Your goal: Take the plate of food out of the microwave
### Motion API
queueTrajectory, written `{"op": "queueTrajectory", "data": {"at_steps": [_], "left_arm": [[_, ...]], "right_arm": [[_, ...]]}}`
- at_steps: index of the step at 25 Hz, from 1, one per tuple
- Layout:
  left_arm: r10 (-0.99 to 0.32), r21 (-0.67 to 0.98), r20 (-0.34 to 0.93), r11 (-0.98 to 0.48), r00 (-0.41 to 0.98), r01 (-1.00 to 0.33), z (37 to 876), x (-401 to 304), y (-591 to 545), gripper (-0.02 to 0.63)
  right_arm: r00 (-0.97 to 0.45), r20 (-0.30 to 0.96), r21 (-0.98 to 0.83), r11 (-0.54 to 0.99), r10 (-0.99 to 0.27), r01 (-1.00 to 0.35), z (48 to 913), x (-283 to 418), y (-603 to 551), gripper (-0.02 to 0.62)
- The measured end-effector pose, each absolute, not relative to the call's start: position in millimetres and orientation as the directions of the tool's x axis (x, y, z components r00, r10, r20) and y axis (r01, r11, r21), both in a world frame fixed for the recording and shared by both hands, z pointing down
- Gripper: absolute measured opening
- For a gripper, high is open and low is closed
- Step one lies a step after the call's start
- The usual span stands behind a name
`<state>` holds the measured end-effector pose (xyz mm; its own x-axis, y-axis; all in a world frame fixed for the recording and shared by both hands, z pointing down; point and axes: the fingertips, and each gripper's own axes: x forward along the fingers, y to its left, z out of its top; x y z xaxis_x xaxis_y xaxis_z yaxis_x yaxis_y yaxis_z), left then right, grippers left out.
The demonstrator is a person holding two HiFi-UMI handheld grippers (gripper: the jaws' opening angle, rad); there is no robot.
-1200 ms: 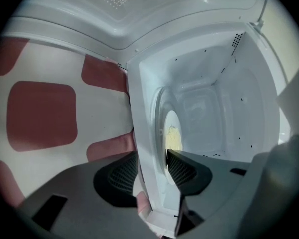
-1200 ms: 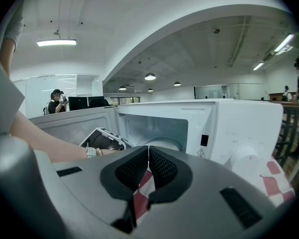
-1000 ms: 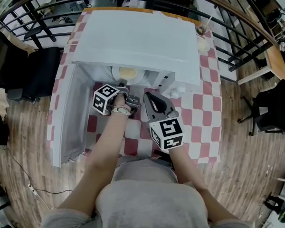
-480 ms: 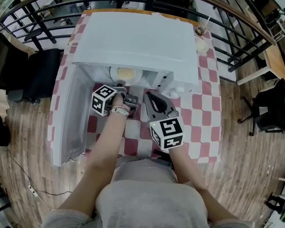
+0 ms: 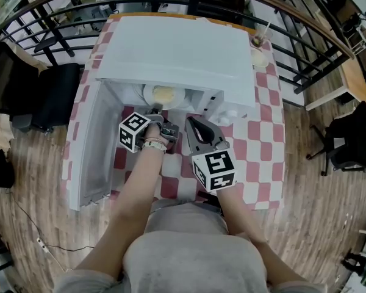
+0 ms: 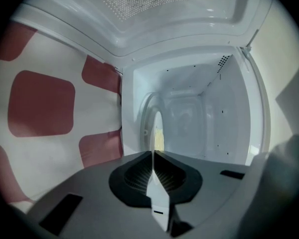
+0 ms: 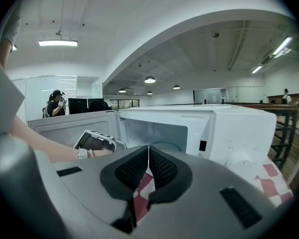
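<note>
**A:** Where is the plate of food?

**B:** The plate, holding yellow food, sits inside the white microwave. The microwave's door stands open to the left.

**A:** And the grippers?

**B:** The left gripper reaches into the opening. Its jaws have just been closing and now pinch the plate's near rim. The right gripper, jaws together and empty, hovers outside over the checked tablecloth. A cup with a straw stands by the microwave's far right corner.

White food-laden plate sits inside the open white microwave.
</note>
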<state>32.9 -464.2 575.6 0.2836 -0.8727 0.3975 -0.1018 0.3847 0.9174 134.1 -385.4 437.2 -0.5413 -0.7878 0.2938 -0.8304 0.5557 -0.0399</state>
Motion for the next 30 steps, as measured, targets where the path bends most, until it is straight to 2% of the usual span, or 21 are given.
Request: {"op": "queueTrajectory", "data": {"at_steps": [5, 30], "left_arm": [[-0.891, 0.932, 0.359, 0.355, 0.278, -0.066, 570, 34, -462, 0.015], [-0.915, 0.964, 0.267, 0.253, 0.304, -0.086, 538, 31, -428, 0.015]], "right_arm": [[-0.544, 0.289, -0.035, 0.559, -0.788, -0.828, 436, 133, -382, 0.026], [-0.550, 0.239, -0.007, 0.565, -0.800, -0.825, 416, 127, -363, 0.026]]}}
